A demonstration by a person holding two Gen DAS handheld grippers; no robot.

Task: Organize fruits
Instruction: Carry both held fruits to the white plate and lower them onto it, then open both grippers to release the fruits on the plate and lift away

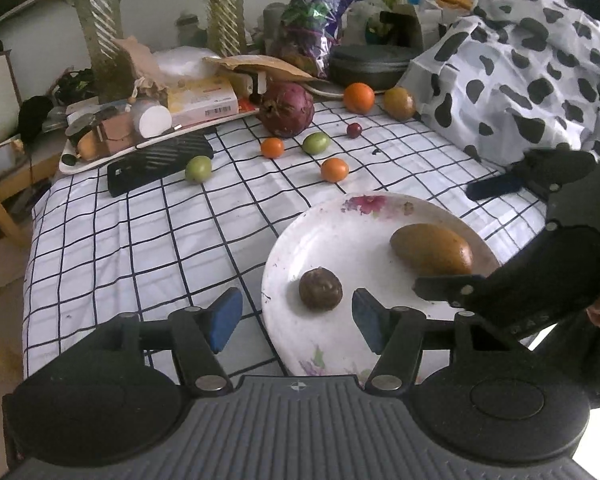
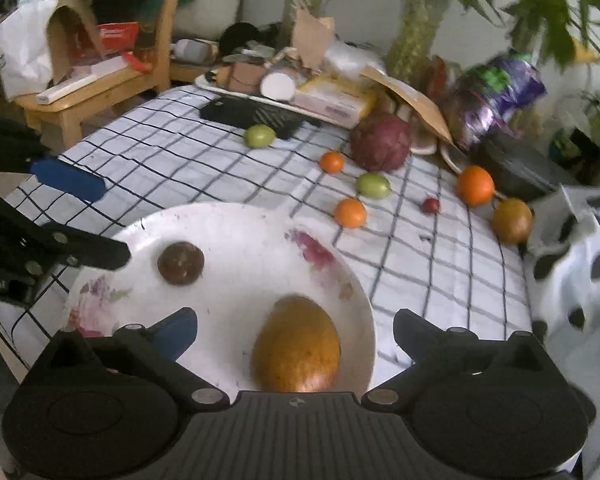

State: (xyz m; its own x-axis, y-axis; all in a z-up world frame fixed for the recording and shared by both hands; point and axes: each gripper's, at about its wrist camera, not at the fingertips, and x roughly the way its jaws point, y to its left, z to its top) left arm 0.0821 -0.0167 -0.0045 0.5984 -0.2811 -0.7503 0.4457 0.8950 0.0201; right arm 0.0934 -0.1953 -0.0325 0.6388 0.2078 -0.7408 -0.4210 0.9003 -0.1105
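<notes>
A white floral plate lies on the checked cloth. On it are a yellow-brown mango and a small dark brown round fruit. My left gripper is open, its blue pads either side of the dark fruit, just short of it. My right gripper is open around the mango without touching it; it also shows in the left wrist view. Beyond the plate lie loose fruits: oranges, green ones, a tiny red one.
A large purple-red fruit and a brownish round fruit sit at the back. A black case, a cluttered tray, plant vases and a cow-print cloth border the table. A wooden chair stands at the left.
</notes>
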